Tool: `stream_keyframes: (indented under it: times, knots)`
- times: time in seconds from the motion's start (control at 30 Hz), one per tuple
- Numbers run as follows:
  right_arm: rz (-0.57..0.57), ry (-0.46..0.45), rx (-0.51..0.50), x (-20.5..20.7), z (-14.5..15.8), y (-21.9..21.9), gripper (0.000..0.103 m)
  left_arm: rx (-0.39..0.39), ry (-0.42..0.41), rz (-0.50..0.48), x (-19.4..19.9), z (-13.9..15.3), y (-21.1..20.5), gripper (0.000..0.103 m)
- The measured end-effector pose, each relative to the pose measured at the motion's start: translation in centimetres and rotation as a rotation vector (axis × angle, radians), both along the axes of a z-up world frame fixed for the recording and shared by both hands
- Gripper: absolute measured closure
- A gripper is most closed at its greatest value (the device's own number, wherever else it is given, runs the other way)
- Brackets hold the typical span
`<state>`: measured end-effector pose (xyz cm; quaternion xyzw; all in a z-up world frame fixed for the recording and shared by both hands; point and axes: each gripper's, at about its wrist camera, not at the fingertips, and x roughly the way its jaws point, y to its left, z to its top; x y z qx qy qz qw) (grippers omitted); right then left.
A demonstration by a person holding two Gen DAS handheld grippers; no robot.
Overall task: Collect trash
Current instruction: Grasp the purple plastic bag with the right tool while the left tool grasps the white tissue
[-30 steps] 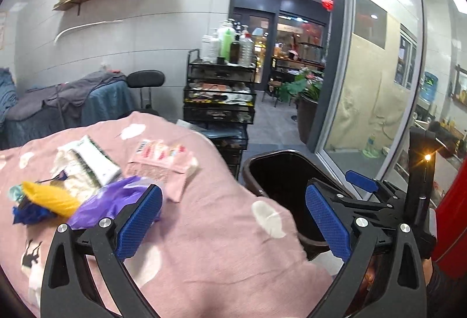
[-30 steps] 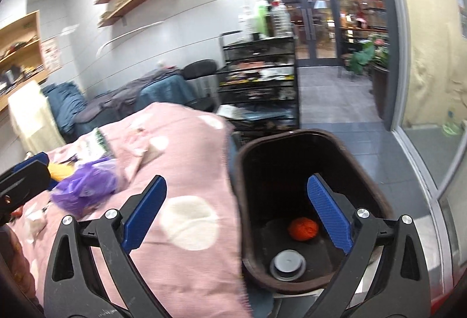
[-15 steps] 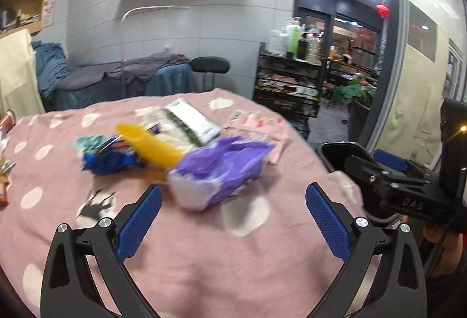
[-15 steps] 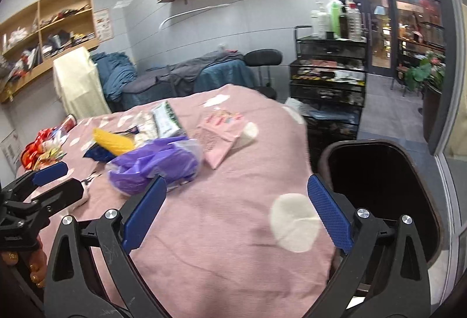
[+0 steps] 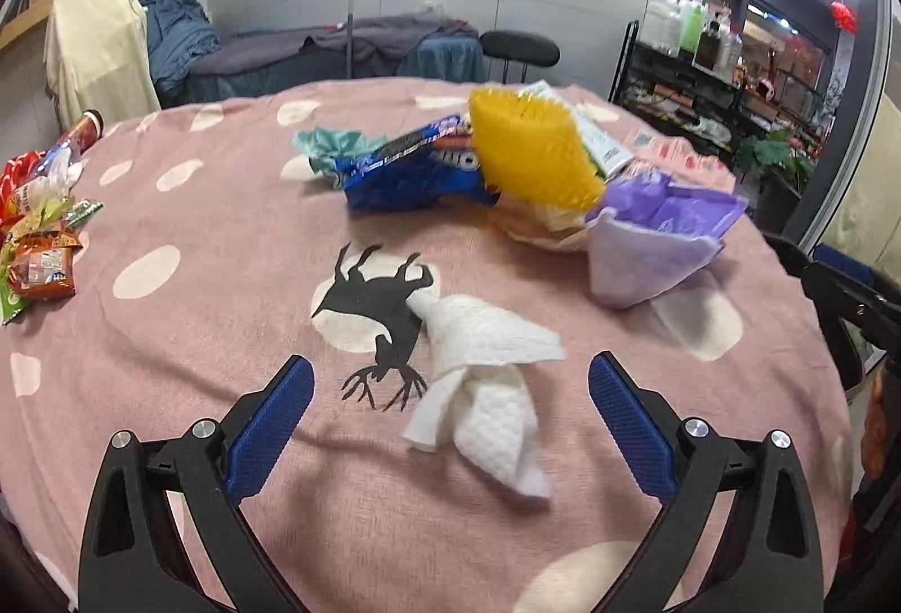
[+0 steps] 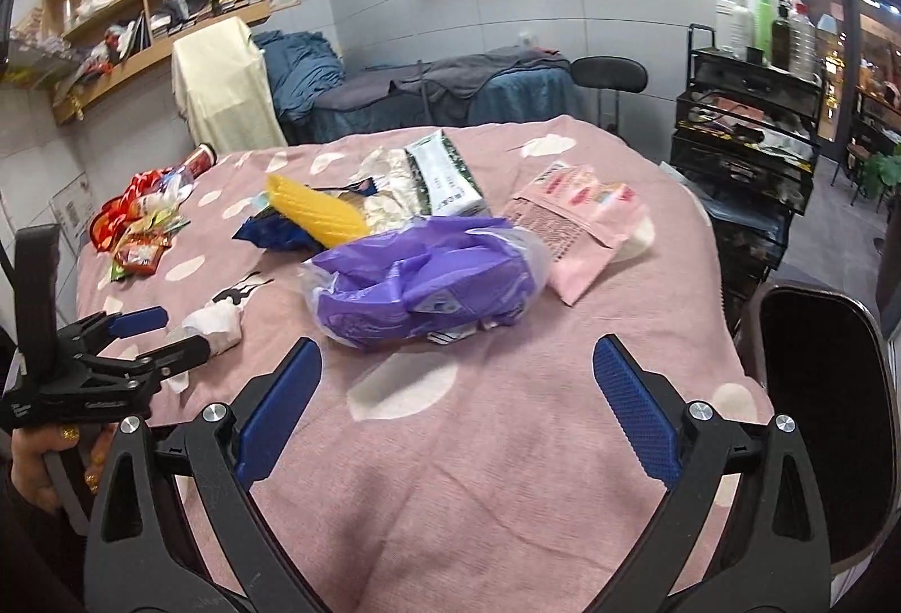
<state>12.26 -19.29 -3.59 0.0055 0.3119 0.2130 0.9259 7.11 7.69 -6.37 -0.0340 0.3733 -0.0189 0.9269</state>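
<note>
Both views have swung from the dark plastic bin (image 6: pixel 816 421) back to the pink spotted blanket (image 5: pixel 225 230); the left gripper (image 5: pixel 450 421), jaws wide and empty, now frames the crumpled white tissue (image 5: pixel 484 388) near it, likely next; the right gripper (image 6: pixel 456 410) hangs open before the purple plastic bag (image 6: pixel 428 286).

A crumpled white tissue (image 5: pixel 478 376) lies alone on the pink spotted tabletop (image 5: pixel 197 309), bare cloth on both sides between the spread left tongs (image 5: pixel 450 421). Beyond it, a blue snack bag (image 5: pixel 405 174), yellow brush-like item (image 5: pixel 529 151) and purple plastic bag (image 5: pixel 659 241) crowd together, touching. Snack packets (image 5: pixel 39 253) line the far left edge, well apart. Ahead of the spread right tongs (image 6: pixel 456 405) the cloth is bare up to the purple plastic bag; the dark bin (image 6: pixel 816 416) stands just beside the right edge.
</note>
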Motion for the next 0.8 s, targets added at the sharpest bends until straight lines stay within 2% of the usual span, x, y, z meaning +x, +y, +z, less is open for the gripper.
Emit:
stream_keyframes:
  times: [0.17, 0.27, 0.33, 0.4, 0.5, 0.53, 0.57, 0.63, 0.8]
  knots:
    - [0.047, 0.007, -0.050, 1.3, 0.0, 1.9, 0.007, -0.015, 0.054, -0.022, 1.7, -0.7, -0.1, 0.030]
    - [0.093, -0.016, -0.100, 1.8, 0.2, 3.7, 0.007, -0.034, 0.075, -0.022, 1.9, -1.0, -0.1, 0.059]
    - [0.134, -0.037, -0.128, 2.0, 0.4, 5.0, 0.007, -0.037, 0.067, -0.019, 1.7, -1.0, -0.3, 0.068]
    - [0.185, -0.064, -0.170, 2.0, 0.3, 6.8, 0.008, -0.053, 0.055, -0.009, 1.5, -0.8, -0.2, 0.070]
    - [0.238, -0.067, -0.240, 2.6, -0.2, 9.2, 0.027, -0.090, 0.033, 0.001, 1.2, -0.4, 0.2, 0.073]
    - [0.254, -0.052, -0.267, 2.9, -0.5, 9.9, 0.041, -0.094, 0.024, 0.003, 1.2, -0.3, 0.3, 0.074]
    - [0.266, -0.031, -0.300, 3.3, -1.1, 10.6, 0.063, -0.097, 0.014, 0.005, 1.0, -0.1, 0.3, 0.074]
    - [0.294, 0.009, -0.306, 3.8, -1.7, 10.8, 0.088, -0.102, 0.000, 0.007, 0.9, 0.2, 0.3, 0.074]
    - [0.290, -0.058, -0.248, 2.6, -0.5, 9.6, 0.094, -0.117, -0.025, 0.010, 0.2, 0.8, 0.2, 0.074]
